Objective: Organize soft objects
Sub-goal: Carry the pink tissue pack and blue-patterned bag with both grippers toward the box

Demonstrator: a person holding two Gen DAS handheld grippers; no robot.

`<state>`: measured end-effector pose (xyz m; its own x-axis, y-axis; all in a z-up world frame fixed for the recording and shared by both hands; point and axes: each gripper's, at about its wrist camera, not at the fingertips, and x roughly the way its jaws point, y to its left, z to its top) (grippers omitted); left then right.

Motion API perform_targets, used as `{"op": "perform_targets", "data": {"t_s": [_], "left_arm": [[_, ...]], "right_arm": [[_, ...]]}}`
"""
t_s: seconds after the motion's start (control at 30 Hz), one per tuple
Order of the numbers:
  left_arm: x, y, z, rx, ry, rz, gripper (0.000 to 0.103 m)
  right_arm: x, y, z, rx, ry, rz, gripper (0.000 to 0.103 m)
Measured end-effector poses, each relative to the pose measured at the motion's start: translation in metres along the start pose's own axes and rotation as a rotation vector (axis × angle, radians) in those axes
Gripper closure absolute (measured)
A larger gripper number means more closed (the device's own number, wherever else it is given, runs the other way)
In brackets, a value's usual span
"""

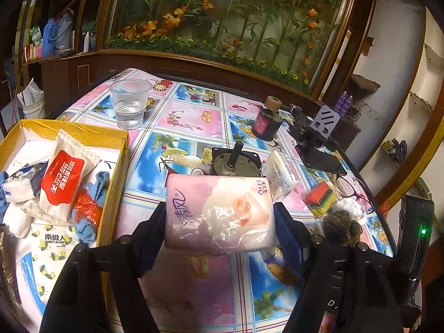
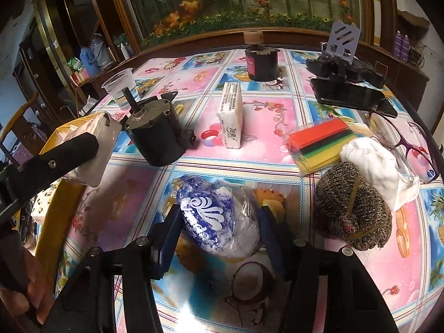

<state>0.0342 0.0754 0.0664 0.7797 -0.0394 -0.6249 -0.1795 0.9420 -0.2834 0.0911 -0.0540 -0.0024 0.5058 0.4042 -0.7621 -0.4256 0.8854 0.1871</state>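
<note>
So I've got my left tongs (image 1: 220,216) clamped on the pink tissue pack (image 1: 219,211) above the surface (image 1: 194,277) beside the yellow box (image 1: 111,183), right tongs (image 2: 219,230) squeezing the blue-white pack (image 2: 219,222), and slick wrappers could slip out mid-carry or clip that motor (image 2: 155,136).

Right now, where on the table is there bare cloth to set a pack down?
Free: the stretch between the plastic cup and the dark jar, and the near cloth beside the yellow box. Crowded: the right side around the sponges, knit bundle and glasses.
</note>
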Motion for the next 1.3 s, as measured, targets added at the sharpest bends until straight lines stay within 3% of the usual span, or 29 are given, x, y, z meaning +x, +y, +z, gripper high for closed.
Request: {"op": "perform_targets", "data": {"t_s": [0.57,1.07,1.3], "left_arm": [[0.001,0.0,-0.001,0.005,-0.01,-0.005,0.03],[-0.025,0.009,0.0,-0.01,-0.087,-0.029,0.03],[-0.048,0.016,-0.013,-0.02,-0.101,-0.04,0.03]], "right_arm": [[0.0,0.004,-0.002,0.004,-0.006,0.016,0.044],[-0.028,0.006,0.003,0.017,-0.117,0.001,0.044],[-0.041,0.025,0.005,0.024,-0.191,-0.015,0.044]]}}
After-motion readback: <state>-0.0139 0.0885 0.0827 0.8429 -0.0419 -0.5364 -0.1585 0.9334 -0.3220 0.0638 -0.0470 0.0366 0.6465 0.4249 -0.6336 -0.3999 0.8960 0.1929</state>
